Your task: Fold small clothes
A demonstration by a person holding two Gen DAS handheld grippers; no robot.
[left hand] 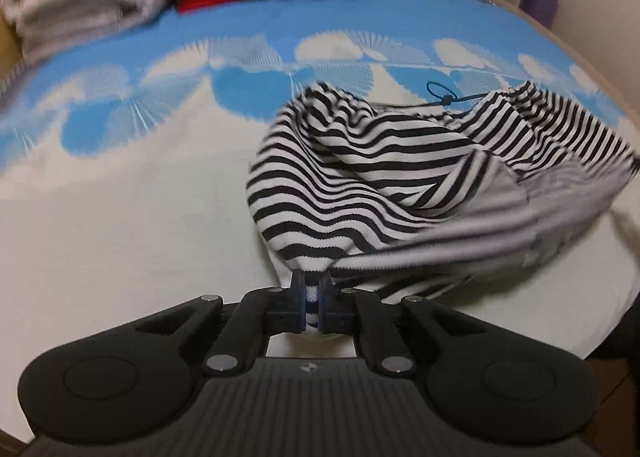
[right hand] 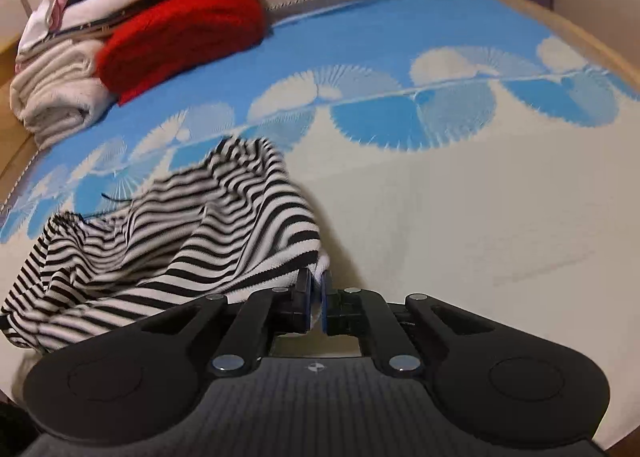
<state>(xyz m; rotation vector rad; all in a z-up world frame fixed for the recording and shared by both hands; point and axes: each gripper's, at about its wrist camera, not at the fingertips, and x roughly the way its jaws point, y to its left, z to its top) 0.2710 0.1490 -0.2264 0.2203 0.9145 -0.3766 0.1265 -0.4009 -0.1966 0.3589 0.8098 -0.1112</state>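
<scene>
Left gripper [left hand: 312, 291] pinched tight on a corner of the striped cloth [left hand: 360, 177] – right gripper [right hand: 316, 289] squeezed shut on another edge of it. Bunched and wrinkled between the two, low over the blue and white bed cover [left hand: 120, 217]. Far behind – a red blanket [right hand: 188, 33] beside folded white towels [right hand: 56, 97]

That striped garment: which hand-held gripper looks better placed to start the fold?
Neither clearly: the left hand-held gripper and right hand-held gripper each pinch an edge of the striped garment, so both would probably move together.
</scene>
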